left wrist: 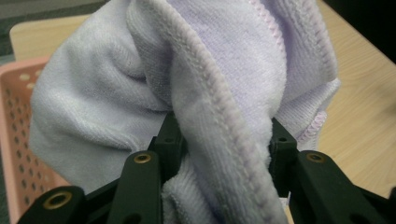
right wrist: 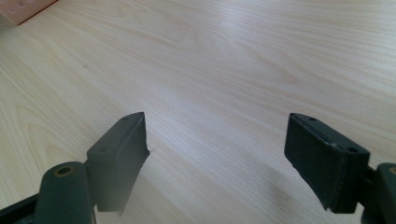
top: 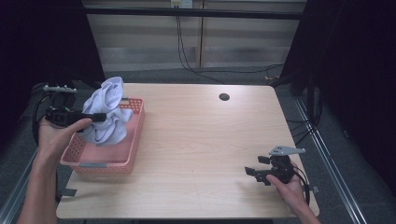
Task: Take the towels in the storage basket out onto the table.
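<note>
My left gripper (top: 95, 116) clamps a bunched lavender towel (top: 108, 112), holding it up over the pink basket (top: 105, 163). My right gripper (top: 254, 172) rests on the wooden table (top: 196, 140), jaws spread wide with nothing between them.

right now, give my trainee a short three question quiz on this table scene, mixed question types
1. True or false: the left tool is clamped on the lavender towel.
2. Where does the towel hang? A) above the pink basket B) over the table's round hole C) beside the right tool
3. Fill in: the right tool's jaws stand ____ with nothing between them, low over the wooden table.

Key: 1 true; 2 A; 3 open
</note>
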Tool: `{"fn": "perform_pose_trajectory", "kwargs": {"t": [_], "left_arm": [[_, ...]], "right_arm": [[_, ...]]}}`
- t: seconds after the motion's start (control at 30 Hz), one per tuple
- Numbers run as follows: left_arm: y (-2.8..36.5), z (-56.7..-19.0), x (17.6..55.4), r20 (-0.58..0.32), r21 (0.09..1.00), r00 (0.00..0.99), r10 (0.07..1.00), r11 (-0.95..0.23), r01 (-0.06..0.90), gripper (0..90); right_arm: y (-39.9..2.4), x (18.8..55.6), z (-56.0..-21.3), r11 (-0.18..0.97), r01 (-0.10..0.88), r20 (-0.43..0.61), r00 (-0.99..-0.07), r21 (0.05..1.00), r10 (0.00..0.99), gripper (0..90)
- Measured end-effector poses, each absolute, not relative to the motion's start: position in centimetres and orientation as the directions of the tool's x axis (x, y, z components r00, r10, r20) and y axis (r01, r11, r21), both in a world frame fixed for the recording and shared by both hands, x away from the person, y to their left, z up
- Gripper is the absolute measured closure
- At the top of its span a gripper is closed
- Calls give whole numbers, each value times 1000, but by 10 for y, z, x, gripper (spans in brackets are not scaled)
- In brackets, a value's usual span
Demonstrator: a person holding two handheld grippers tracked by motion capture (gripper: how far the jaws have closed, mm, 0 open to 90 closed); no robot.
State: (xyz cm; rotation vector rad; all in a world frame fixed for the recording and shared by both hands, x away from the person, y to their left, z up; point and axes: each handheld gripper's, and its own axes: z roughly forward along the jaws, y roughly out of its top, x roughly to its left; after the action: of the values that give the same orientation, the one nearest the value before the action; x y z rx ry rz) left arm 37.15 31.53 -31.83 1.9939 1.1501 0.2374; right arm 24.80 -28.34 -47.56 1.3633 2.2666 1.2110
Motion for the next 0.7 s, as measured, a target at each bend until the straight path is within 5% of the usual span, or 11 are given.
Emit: {"fn": "perform_pose_trajectory", "kwargs": {"t": [0.7], "left_arm": [[240,-293,385,-203,754,673,712,-325,571,589]], "right_arm": [[-286,247,-475,222,623,206,-539,750,817,214]]}}
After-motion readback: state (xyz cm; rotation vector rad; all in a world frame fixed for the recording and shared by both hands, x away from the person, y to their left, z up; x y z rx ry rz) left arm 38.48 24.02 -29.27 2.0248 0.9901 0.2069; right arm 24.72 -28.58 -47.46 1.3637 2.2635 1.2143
